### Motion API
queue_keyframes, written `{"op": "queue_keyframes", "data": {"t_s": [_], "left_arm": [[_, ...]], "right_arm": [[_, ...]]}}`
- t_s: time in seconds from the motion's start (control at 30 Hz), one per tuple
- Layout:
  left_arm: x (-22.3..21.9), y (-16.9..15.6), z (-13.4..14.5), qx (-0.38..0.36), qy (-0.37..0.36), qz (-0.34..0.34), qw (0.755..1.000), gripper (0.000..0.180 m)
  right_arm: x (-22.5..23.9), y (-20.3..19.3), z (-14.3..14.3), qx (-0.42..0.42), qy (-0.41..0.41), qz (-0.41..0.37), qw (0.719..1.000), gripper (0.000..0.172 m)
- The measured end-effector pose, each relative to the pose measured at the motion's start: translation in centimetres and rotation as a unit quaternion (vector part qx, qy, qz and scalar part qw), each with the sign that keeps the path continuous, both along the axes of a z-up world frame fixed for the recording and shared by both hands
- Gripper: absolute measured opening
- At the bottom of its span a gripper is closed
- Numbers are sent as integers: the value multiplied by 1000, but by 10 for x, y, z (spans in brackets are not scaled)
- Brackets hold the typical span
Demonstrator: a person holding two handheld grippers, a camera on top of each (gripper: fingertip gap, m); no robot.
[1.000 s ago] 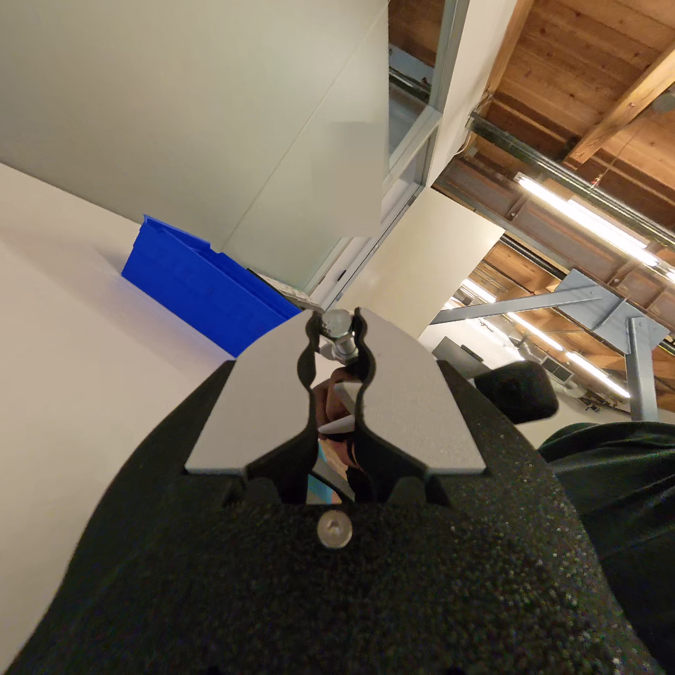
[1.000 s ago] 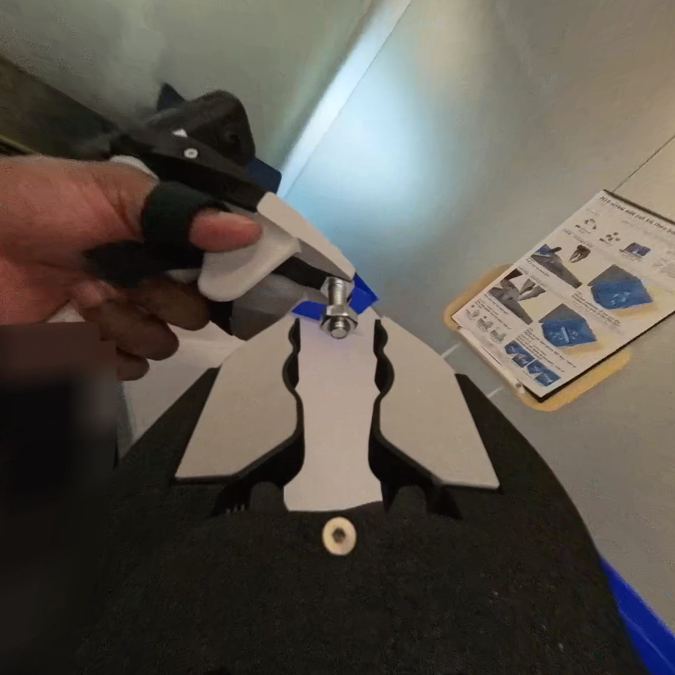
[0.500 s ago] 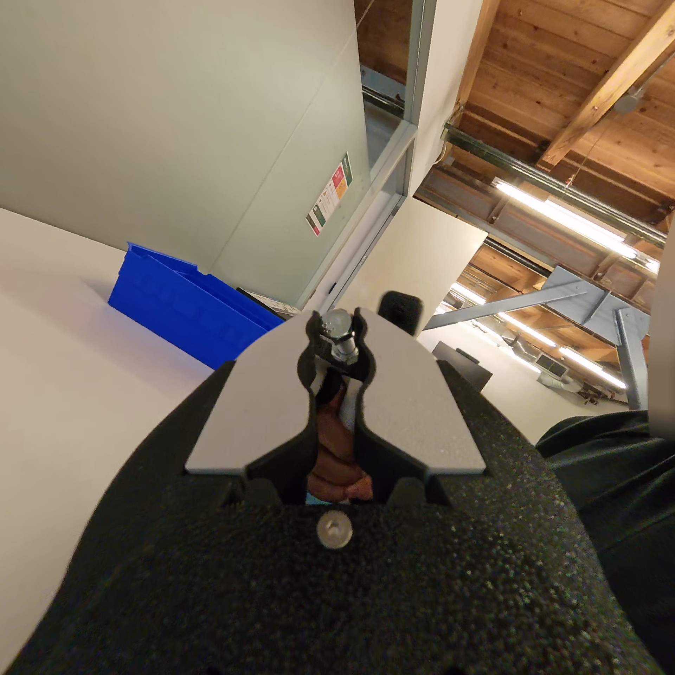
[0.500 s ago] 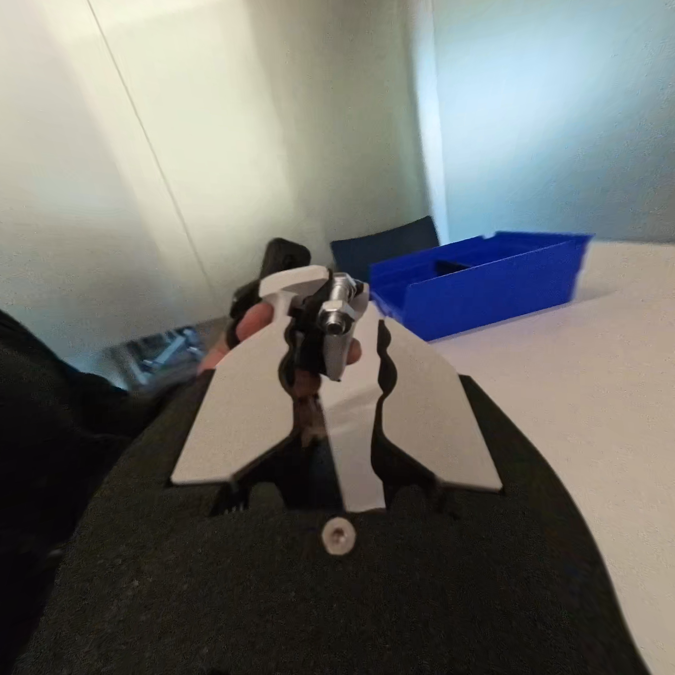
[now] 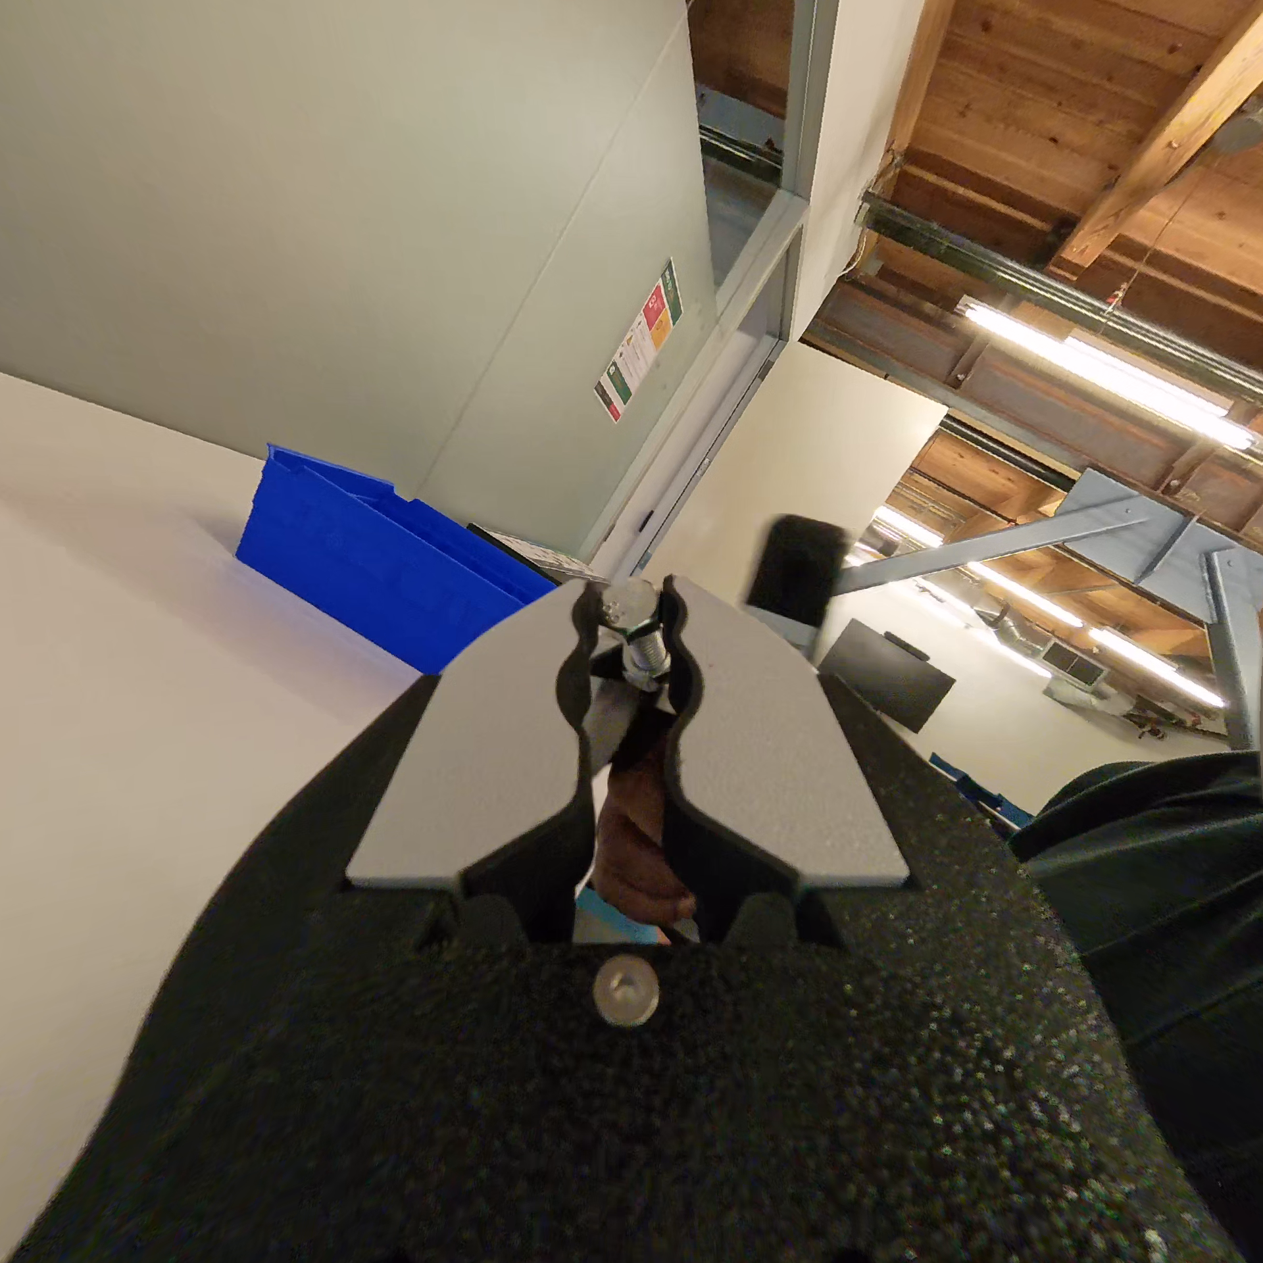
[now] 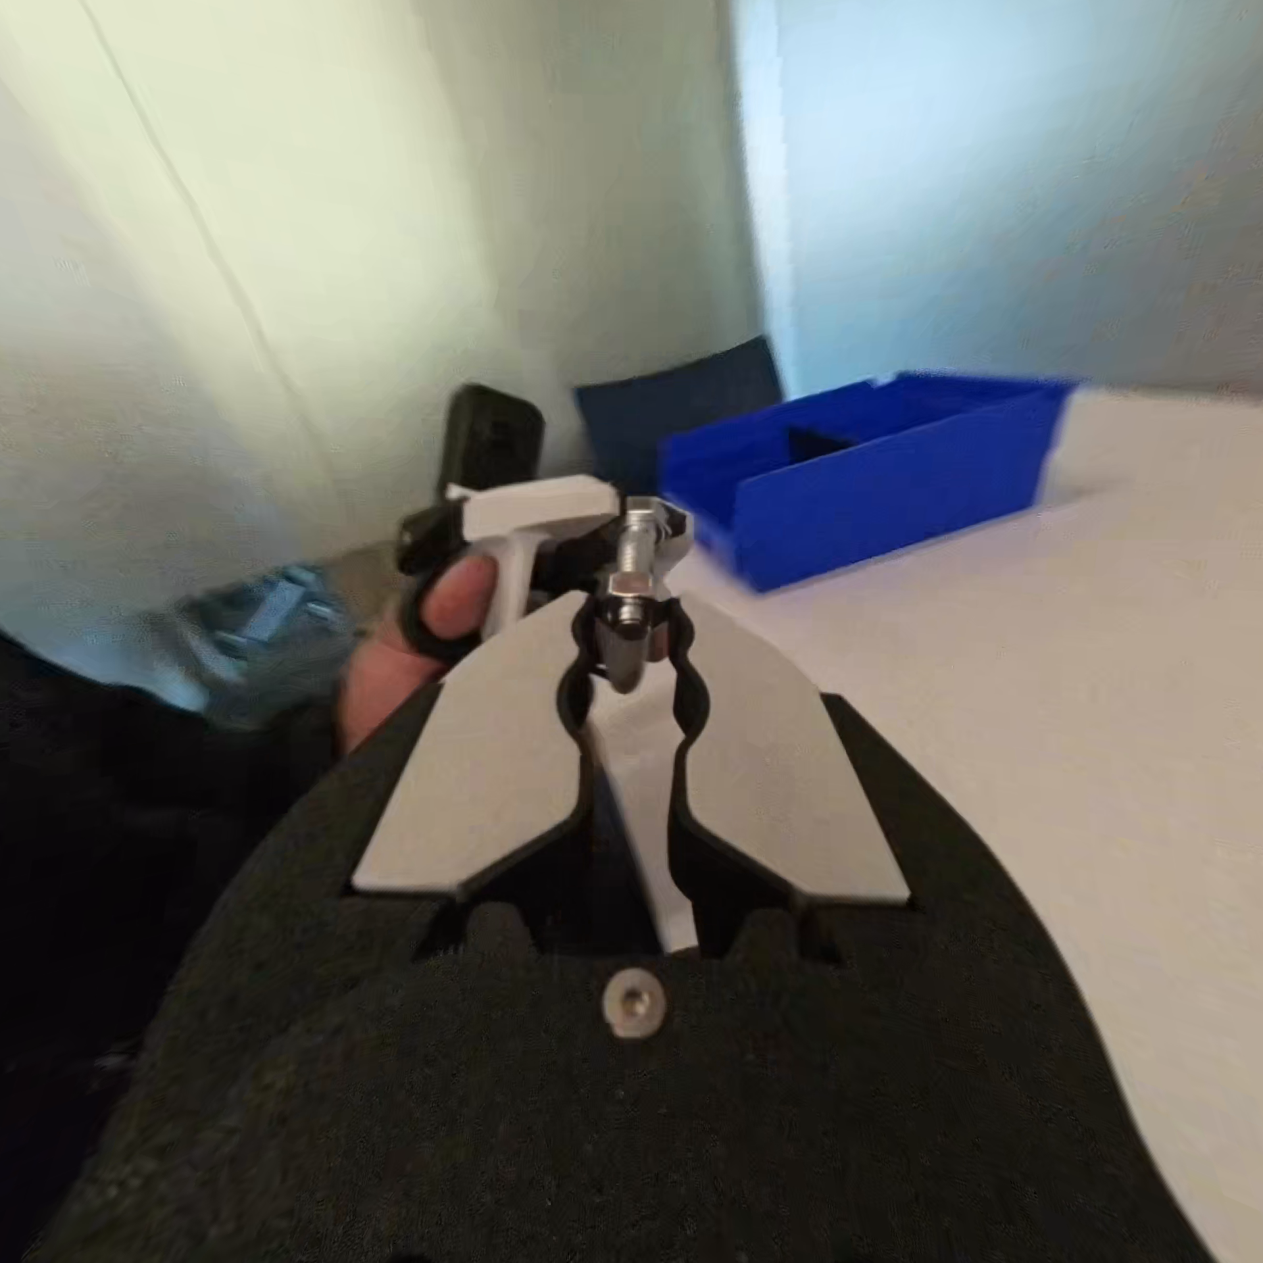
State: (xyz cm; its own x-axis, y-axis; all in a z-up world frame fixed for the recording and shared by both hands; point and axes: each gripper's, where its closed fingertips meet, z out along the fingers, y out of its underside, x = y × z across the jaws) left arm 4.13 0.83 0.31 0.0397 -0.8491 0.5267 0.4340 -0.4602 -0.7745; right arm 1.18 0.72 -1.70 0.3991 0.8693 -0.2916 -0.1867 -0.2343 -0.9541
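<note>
Gripping bolt head, nut between fingers

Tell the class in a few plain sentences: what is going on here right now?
A person holds a two-finger tool in each hand above a white table. The left tool clamps the head of a steel bolt. The right tool has closed around the nut at the bolt's other end, so both grip the same bolt, held up off the table. A blue bin sits behind them.

Silver hex bolt with hex nut threaded near its tip, held off the worktop, head clamped in left gripper, nut end between right gripper pads.
</note>
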Motion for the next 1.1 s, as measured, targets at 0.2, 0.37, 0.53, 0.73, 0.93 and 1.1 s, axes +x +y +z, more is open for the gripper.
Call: {"op": "queue_keyframes", "data": {"t_s": [0.2,0.37,0.53,0.73,0.93,1.1], "left_arm": [[-4,1,4,-19,-26,-1,999,17],[-5,6,-2,-34,-10,10,999,17],[2,7,-7,-47,7,0,999,17],[-1,3,-4,-31,-10,-4,999,17],[-5,3,0,-30,-22,6,999,17],[-7,9,-4,-48,-16,18,999,17]], "right_arm": [[4,7,-3,29,5,-11,1000,48],[15,13,2,303,-198,-192,912,52],[10,13,-7,401,-322,-236,824,18],[2,5,-2,57,-44,-46,996,18],[10,6,6,27,63,9,998,41],[17,11,0,300,-175,-167,923,50]]}}
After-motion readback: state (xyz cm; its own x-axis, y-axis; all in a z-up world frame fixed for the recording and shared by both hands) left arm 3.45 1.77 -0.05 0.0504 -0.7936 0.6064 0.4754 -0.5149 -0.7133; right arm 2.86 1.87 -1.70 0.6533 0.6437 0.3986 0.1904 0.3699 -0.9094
